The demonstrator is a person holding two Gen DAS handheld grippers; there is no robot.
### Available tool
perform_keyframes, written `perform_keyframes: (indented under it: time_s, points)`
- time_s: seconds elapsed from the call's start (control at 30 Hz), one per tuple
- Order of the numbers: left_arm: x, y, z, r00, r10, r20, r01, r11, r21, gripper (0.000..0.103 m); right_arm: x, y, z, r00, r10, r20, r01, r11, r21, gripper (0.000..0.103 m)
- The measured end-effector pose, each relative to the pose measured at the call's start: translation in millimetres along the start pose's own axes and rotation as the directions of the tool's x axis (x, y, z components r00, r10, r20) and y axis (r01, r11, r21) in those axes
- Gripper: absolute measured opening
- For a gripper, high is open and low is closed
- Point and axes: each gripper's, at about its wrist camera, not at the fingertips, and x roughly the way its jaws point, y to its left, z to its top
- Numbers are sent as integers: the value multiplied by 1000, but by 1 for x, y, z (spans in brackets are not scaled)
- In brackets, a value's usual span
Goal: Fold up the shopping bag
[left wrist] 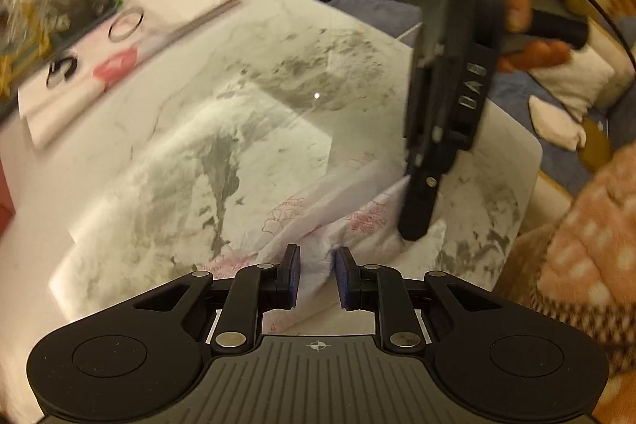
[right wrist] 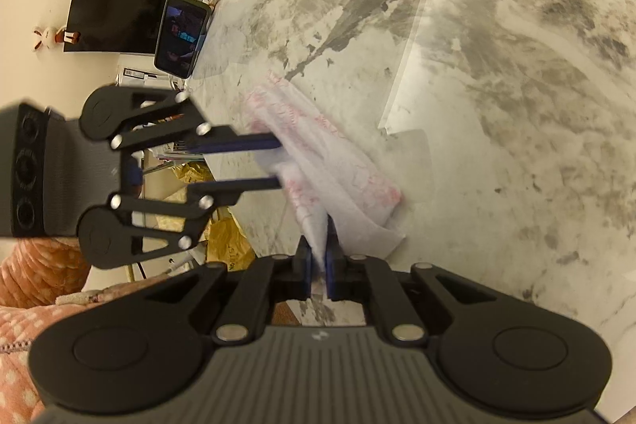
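Black fingers with blue pads are sitting closest to each camera. Both of them are reaching into the thin white plastic shopping bag with pink printing (left wrist: 318, 221), which is lying crumpled and long on the white and grey marble table (left wrist: 238, 98), near the table's edge on the person's side.

The left gripper (left wrist: 317, 275) is holding its fingers a little apart, with a bunched piece of the bag standing up between them. I cannot tell if the pads are really squeezing it. The right gripper (right wrist: 317, 267) is pinching its fingers almost together on a thin flap of the bag, so it looks clamped on it. The two grippers are meeting at nearly the same end of the bag.

My guess is that the person is working on a fold, with the bag partly gathered into a narrow strip but still puffy and uneven. To do this well, each gripper should be holding only a flat edge, pulling gently so the plastic is lying smooth, and pressing the crease down on the table. Thin plastic is slippery and springy, so it may be popping open again.

Some parts are hard to see. The left view is blurry. The bag's handles and its far end are not clear, and I cannot count its layers. A folded white and pink bag stack (left wrist: 119, 38) is lying by the far edge, but its print is smeared.
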Motion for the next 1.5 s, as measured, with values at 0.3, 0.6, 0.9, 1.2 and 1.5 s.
perform_keyframes:
  time_s: [0.3, 0.6, 0.9, 1.2, 1.5]
  points:
    - [13, 43, 1, 985, -168, -43, 151, 952, -265, 19, 9, 116, -79, 793, -432, 430, 600, 427, -677, 32]
    - [22, 66, -3, 957, -289, -38, 254, 891, -377, 19, 66, 112, -113, 676, -443, 590, 589, -156, -793, 31]
    - [-10, 31, -9, 986, -135, 95, 151, 969, -195, 19, 42, 111, -43, 831, -457, 319, 507, 382, -773, 9]
    - [-29, 12, -9, 988, -127, 93, 133, 989, -62, 19, 18, 44, 21, 984, -176, -24, 162, 941, -297, 0]
    - [2, 10, -2, 997, -72, -13, 71, 995, -66, 19, 23, 41, 15, 984, -177, 21, 177, 954, -244, 0]
